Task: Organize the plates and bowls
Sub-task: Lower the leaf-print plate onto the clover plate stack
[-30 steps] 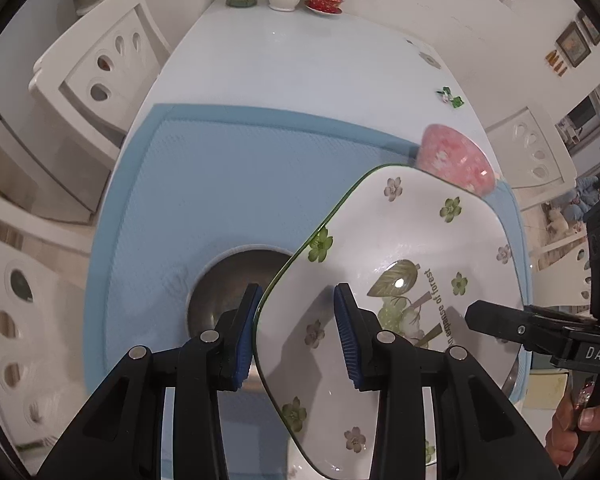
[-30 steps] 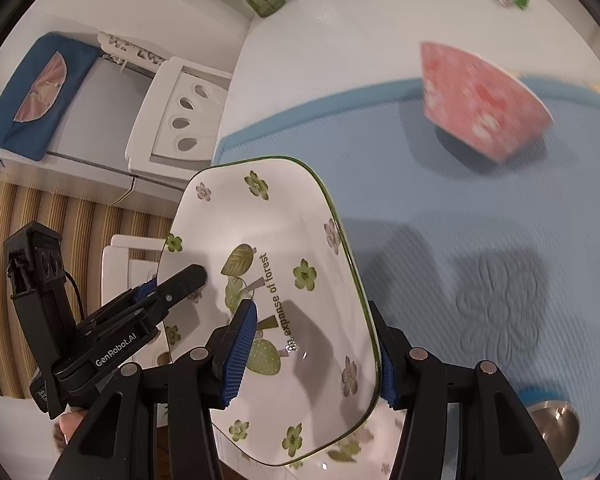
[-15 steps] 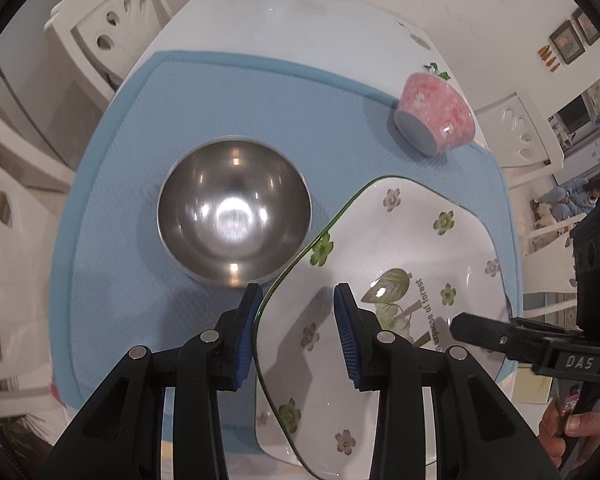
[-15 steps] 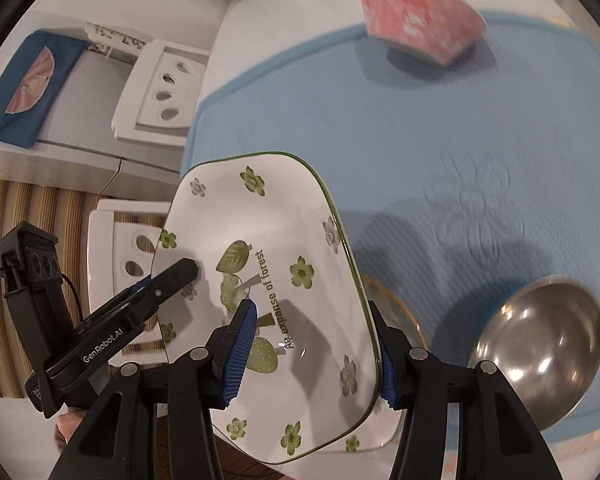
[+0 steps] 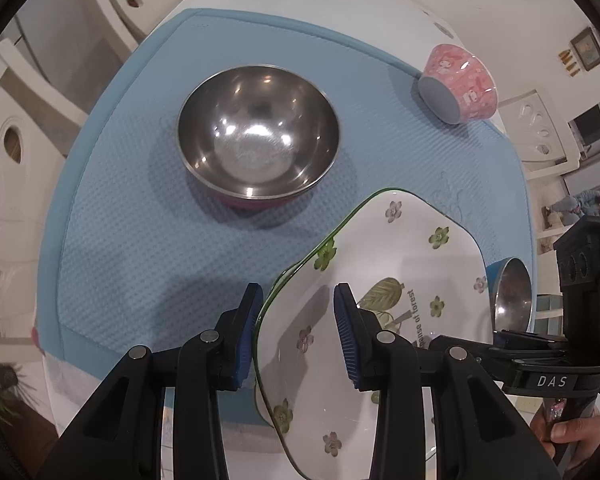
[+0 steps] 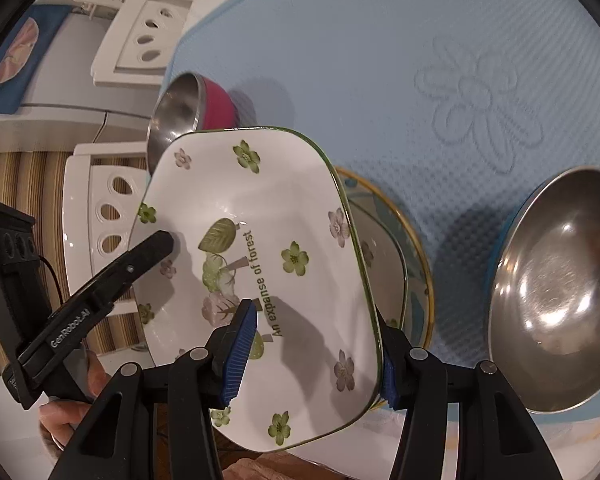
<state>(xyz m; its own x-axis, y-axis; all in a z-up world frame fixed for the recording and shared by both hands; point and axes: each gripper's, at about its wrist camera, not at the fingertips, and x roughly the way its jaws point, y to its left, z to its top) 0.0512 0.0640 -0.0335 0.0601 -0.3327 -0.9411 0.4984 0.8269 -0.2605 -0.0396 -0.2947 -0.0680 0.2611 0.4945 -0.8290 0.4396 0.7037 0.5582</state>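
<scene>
Gripping: the left claw [image 5: 296, 330] clamped the floral plate's [image 5: 384, 312] left rim.
Plate: it hung tilted above the blue mat [image 5: 148, 216] (on the desk), over a gold-rimmed plate [image 6: 414, 256].
Bowls: a steel bowl [image 5: 258, 132] sat left; a pink bowl [image 5: 458, 84] lay tipped behind.
Right claw [image 6: 316, 354]: pinched the opposite rim.

My left wrist view looks steeply down past its own fingers [image 5: 256, 332] onto the blue mat [image 5: 140, 208], close in. My right wrist view looks down from the opposite side, equally close. Both share the flowered plate [image 5: 400, 280] [image 6: 268, 240], the mat [image 6: 380, 60], and each other's gripper body.
</scene>
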